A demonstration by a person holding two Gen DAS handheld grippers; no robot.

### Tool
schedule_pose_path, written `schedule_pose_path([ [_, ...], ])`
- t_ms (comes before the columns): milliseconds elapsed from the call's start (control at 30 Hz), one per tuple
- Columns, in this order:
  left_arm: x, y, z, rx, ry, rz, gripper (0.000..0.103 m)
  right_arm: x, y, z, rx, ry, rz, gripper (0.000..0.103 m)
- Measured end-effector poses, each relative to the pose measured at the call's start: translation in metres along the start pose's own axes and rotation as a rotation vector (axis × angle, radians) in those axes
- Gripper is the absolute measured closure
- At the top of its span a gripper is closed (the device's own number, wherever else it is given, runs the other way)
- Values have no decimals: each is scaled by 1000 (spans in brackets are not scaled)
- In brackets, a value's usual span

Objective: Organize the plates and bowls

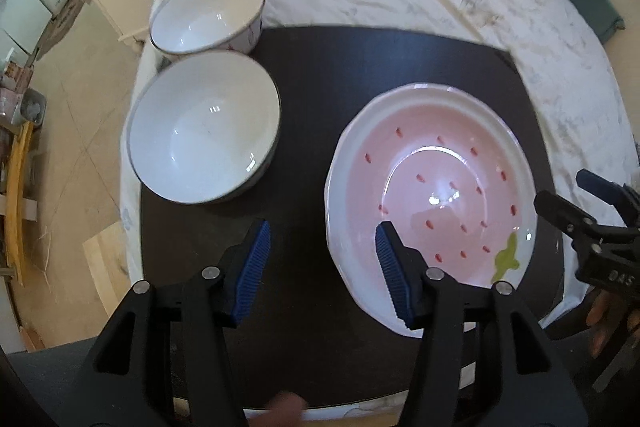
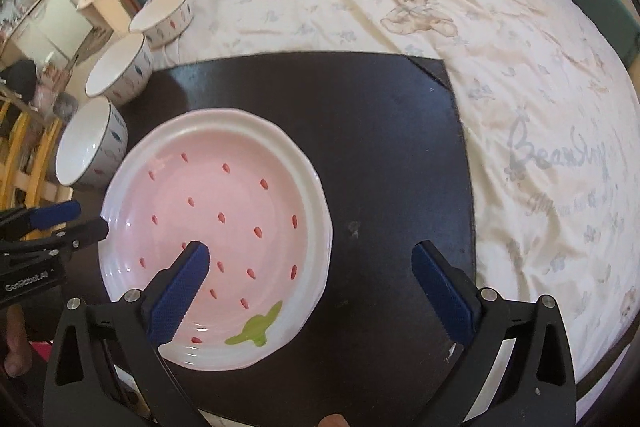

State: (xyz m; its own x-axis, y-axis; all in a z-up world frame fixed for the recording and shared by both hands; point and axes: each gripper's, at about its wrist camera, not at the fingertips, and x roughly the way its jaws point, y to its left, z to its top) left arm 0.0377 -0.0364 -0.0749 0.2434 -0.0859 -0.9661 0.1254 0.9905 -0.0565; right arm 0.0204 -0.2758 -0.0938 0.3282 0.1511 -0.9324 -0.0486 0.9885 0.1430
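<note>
With the pink strawberry-patterned ceramic plate (image 2: 216,239) set down near the dark board's (image 2: 380,131) front edge, both the left gripper (image 1: 324,267) and right gripper (image 2: 310,283) hang empty above it, jaws parted, so next likely comes gathering the three white bowls (image 1: 204,131) along the left edge.

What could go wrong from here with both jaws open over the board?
1. The nearest white bowl overhangs the dark board's left edge; a nudge could tip it off.
2. The pink plate has a wide, shallow rim, so a one-sided pinch may slip.
3. The soft bedsheet beneath could rock the board.
</note>
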Motion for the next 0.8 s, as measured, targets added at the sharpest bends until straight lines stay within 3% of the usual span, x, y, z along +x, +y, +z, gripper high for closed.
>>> schedule_pose_path([
  [333,-33,-5,-2,44,-115,-39,51,-17,3,-6,-25,-48,-35,0],
  [467,-38,-13,2,43,-115,-51,32,-29,0,-14,35,-75,-12,0],
  [567,-41,-16,8,49,-89,-54,31,-35,-2,-21,112,-87,18,0],
  [633,-48,-12,16,50,-87,-65,19,-41,1,-22,133,-109,35,0],
  [667,-52,-11,18,57,-100,-71,7,-45,2,-22,141,-121,34,0],
  [700,-59,-10,20,75,-141,-79,2,-48,4,-21,152,-127,33,0],
  [800,-77,-1,29,113,-221,-35,0,-53,8,-14,176,-128,64,0],
])
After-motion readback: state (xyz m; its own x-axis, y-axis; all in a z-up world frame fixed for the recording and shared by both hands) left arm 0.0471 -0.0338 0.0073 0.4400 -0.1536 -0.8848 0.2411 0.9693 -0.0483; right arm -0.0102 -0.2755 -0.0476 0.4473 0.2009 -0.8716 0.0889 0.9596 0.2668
